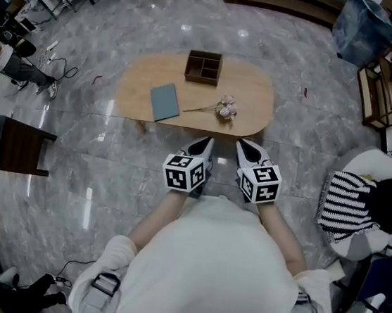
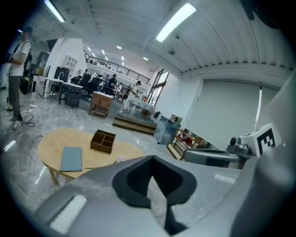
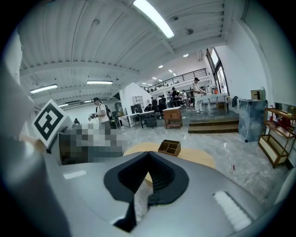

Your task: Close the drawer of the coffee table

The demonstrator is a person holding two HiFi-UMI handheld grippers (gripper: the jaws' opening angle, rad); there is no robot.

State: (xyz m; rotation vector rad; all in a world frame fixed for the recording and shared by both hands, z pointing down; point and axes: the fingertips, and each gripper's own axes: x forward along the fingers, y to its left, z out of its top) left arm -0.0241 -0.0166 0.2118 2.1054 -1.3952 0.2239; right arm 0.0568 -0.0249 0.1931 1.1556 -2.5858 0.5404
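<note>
**Head view: coffee table ahead, both tools closed and empty**

Coffee table (image 1: 137, 88): oval, light wood, on the grey marble floor (image 1: 127, 23) just beyond the grippers. The drawer cannot be made out from above; the tabletop probably hides the front, so its position is not readable in any view.

On the table:
- Brown wooden organiser box (image 1: 203, 67) near the far edge, upright, divided into compartments. The compartments look empty.
- Blue-grey notebook (image 1: 164, 101), flat, left of centre, apart from the box.
- Sprig of pink flowers (image 1: 223, 108) lying on its side, near the close edge, right of the notebook.

Left gripper (image 1: 208, 142): jaws together, nothing between them, tips pointing at the table's near edge. The left gripper view confirms this.
Right gripper (image 1: 242, 145): likewise pressed together and empty, beside the left one, not touching it.
Only floor lies between the tips and the table.

Surroundings: dark side table (image 1: 16, 146) at the left, well apart. Striped cloth (image 1: 346, 202) on a seat at the right. Open shelf unit (image 1: 385, 90) and a blue-grey bin (image 1: 365, 24) at the far right.
</note>
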